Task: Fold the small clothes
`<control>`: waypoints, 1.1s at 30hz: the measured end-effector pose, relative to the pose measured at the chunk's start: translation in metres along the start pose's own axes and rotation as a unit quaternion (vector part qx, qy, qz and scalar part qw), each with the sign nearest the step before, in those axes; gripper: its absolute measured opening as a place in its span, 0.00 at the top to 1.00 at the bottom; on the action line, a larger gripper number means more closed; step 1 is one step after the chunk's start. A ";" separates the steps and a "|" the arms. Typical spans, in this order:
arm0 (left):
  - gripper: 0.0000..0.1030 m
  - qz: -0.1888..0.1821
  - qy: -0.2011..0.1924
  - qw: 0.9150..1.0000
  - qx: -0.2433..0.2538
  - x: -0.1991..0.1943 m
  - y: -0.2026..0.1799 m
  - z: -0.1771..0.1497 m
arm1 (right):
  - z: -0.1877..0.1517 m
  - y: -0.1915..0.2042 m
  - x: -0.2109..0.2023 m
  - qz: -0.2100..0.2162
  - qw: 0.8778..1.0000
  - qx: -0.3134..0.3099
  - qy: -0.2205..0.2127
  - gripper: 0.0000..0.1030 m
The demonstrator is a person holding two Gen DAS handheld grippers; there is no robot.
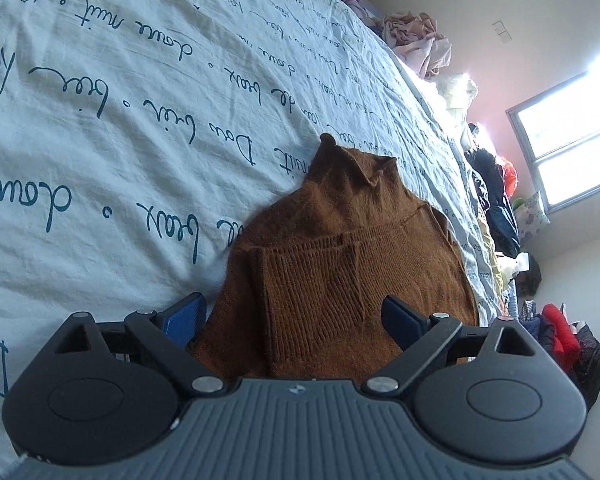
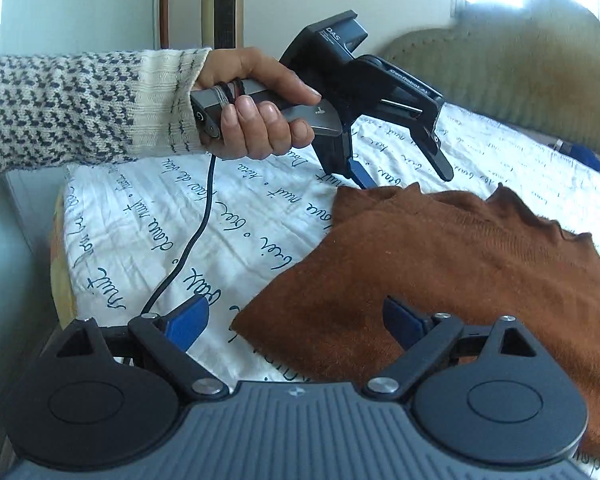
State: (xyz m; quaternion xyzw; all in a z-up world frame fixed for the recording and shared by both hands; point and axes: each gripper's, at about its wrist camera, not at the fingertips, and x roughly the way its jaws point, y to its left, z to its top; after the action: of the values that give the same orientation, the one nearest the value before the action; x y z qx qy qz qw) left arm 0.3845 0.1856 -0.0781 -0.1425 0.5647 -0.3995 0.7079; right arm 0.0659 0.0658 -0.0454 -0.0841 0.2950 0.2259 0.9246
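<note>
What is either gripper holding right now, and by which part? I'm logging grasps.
Nothing. Both the left gripper and right gripper are open over the brown sweater.

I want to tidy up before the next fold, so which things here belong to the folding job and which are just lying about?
Part of the job:
- brown sweater
- left tool, open
- right tool, open
- bed sheet, the work surface

Lying about:
- clothes piles along the bed's edge
- tower fan
- window
</note>
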 end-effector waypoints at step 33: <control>0.86 -0.058 -0.022 0.996 -0.067 0.015 0.044 -0.012 | -0.020 0.040 -0.008 -0.084 0.984 -0.152 0.025 0.86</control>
State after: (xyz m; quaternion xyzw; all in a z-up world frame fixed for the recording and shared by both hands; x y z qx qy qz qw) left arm 0.3919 0.2064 -0.1212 -0.2309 0.5656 -0.3979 0.6845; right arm 0.0313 0.0930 -0.0581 -0.2540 0.2720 0.1879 0.9090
